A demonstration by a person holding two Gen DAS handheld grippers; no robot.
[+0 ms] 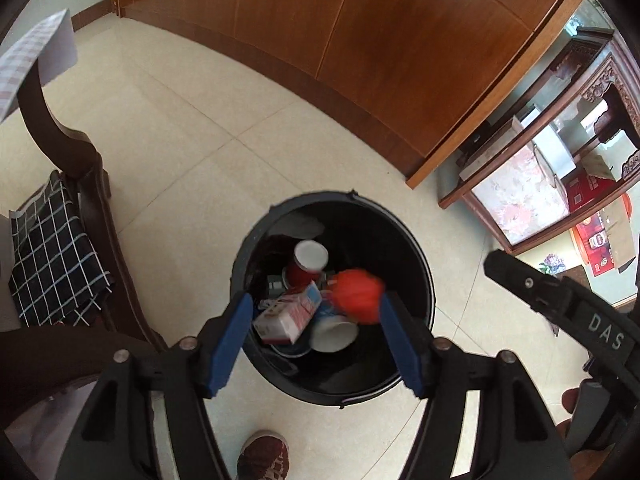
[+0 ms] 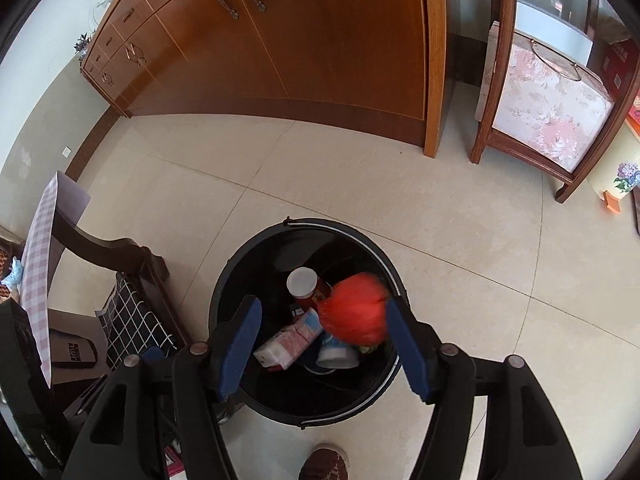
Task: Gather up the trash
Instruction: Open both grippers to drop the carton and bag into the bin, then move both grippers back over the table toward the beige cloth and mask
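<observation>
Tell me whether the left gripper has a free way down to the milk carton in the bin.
Probably yes: the left gripper is open above the black bin, and the milk carton lies on top, with only the blurred red ball beside it.

The tiled floor carries a black bin beside a wooden cabinet.

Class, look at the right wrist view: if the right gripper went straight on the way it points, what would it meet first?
Probably the blurred red ball over the black bin, beside the right gripper's open fingers; past it, the milk carton. Depth is unclear.
</observation>
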